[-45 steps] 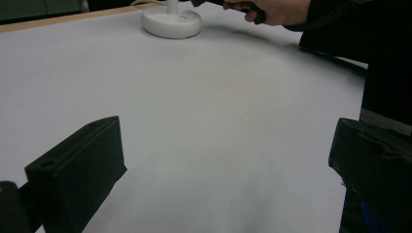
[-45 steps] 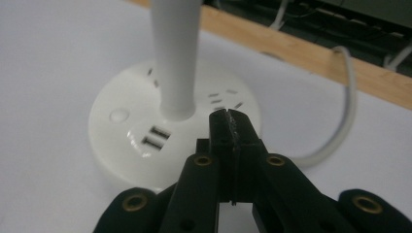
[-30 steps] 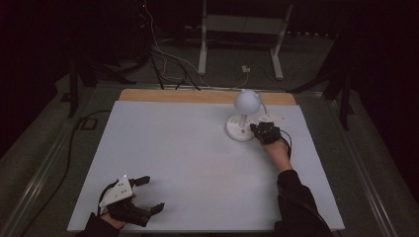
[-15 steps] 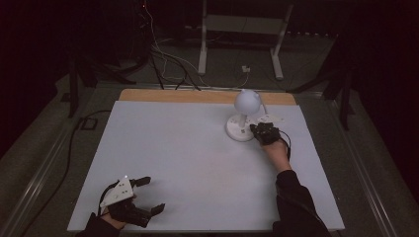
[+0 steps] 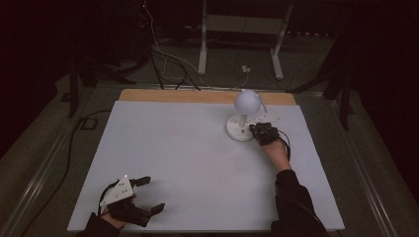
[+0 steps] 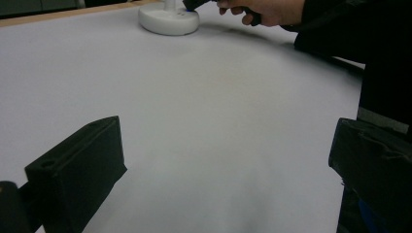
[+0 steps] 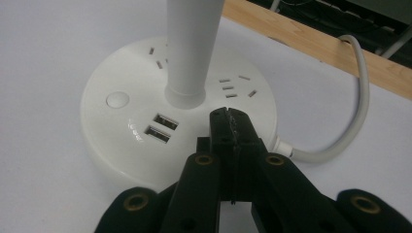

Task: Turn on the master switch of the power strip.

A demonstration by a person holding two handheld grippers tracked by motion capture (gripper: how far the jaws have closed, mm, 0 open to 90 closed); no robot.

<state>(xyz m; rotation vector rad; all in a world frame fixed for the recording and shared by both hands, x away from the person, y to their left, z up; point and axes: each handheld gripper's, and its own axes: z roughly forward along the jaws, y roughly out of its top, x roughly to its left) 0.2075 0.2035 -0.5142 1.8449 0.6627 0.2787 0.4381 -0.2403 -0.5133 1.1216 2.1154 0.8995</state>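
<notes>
Right tongs (image 7: pixel 232 121) closed over lamp base (image 7: pixel 121 131)

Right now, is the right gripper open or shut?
Shut: the right gripper has its black jaws pressed together, nothing between them, tips over the round white lamp base.

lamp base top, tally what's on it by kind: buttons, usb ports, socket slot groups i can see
On the lamp base, right gripper shut above it:
Round buttons: 1
USB ports: 2
Socket slot groups visible: 2
Total: 5
</notes>
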